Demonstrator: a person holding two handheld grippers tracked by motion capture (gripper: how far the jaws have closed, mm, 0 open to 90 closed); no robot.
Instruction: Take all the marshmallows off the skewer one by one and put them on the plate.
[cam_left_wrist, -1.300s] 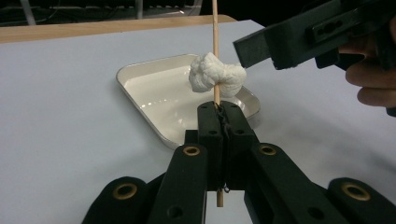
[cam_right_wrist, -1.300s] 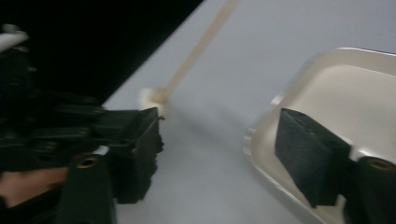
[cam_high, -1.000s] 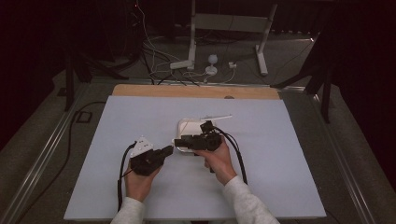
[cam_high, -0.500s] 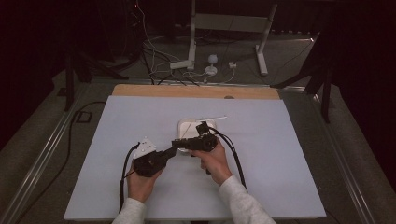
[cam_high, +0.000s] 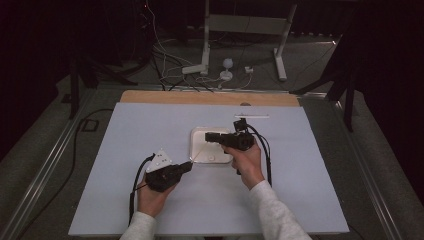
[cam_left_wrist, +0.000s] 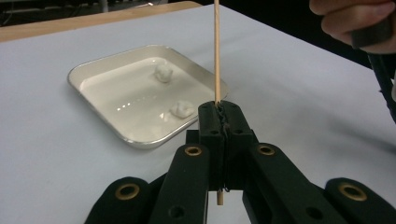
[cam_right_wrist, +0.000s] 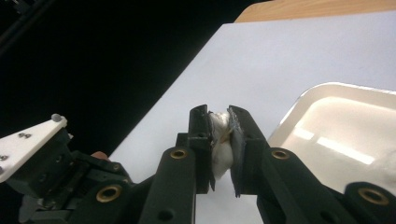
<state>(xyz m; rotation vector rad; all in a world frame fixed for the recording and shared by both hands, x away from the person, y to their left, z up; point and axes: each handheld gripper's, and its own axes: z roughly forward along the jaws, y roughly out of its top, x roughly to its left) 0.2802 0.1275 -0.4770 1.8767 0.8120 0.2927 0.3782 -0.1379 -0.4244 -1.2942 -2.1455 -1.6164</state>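
White table (cam_high: 125, 200) open left, right and near. Mid-table: square tray (cam_high: 200, 134) with two white lumps (cam_left_wrist: 164, 73). Upright wooden skewer (cam_left_wrist: 216, 51) stands just near the tray, blocking passage.

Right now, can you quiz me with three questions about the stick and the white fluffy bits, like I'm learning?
1. True or false: the left gripper is shut on the wooden skewer.
2. How many white lumps lie in the tray?
3. What does the right gripper pinch: A a lump, B a spoon, C nothing?

Key:
1. True.
2. Two, a far lump and a near lump.
3. A, a held white lump.
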